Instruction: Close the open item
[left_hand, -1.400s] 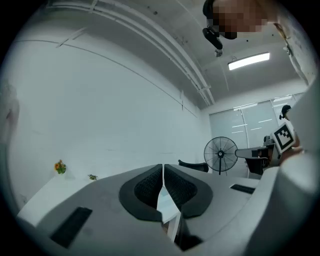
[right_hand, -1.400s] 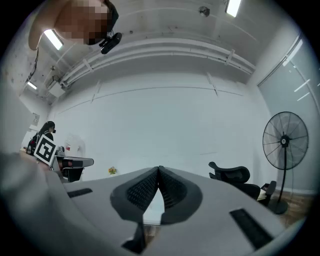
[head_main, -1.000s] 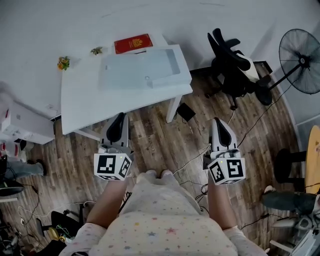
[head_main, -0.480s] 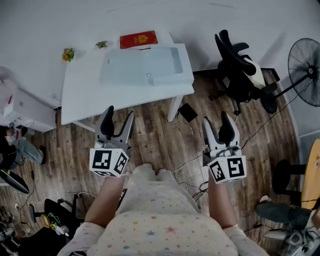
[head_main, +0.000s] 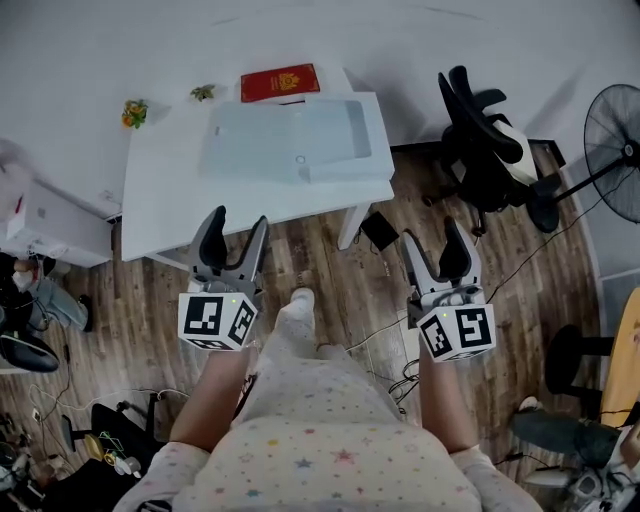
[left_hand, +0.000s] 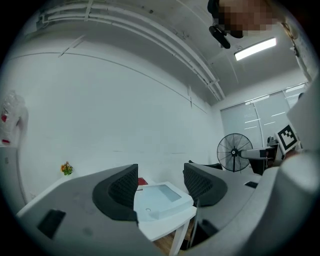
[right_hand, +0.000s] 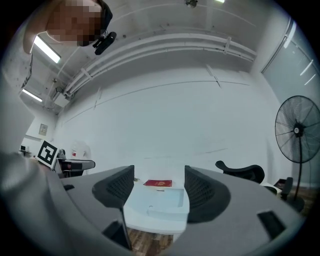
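Head view: a brown wooden plank floor (head_main: 330, 270) fills most of the frame below a plain white wall. On it stands a white table, its surface (head_main: 160, 200) ahead of the person. A black office chair (head_main: 485, 140) and a black standing fan (head_main: 615, 150) are off to the right.

The task's thing, a pale blue-white shallow rectangular item with a small round knob (head_main: 290, 140), lies on the right half of the surface, reaching its near edge. Its recess shows only a plain pale panel. What kind of item it is, I cannot tell.

The left gripper (head_main: 238, 218) and the right gripper (head_main: 433, 233) are held over the floor, short of the table and well apart. Each one's jaws are spread wide with nothing between them.

A red rectangular booklet (head_main: 279, 82) lies just behind the item. A small orange flower bunch (head_main: 133, 112) and a smaller green sprig (head_main: 203, 93) sit near the far left edge.

A second ago both pairs of jaws were together; now they are apart. One foot (head_main: 298, 305) has stepped forward, and the table sits slightly nearer.

The right gripper view frames the item and the whole booklet between its jaws. The left gripper view shows only a red sliver of the booklet, plus the flowers. Ceiling lights appear only in the gripper views, and floor cables only in the head view.
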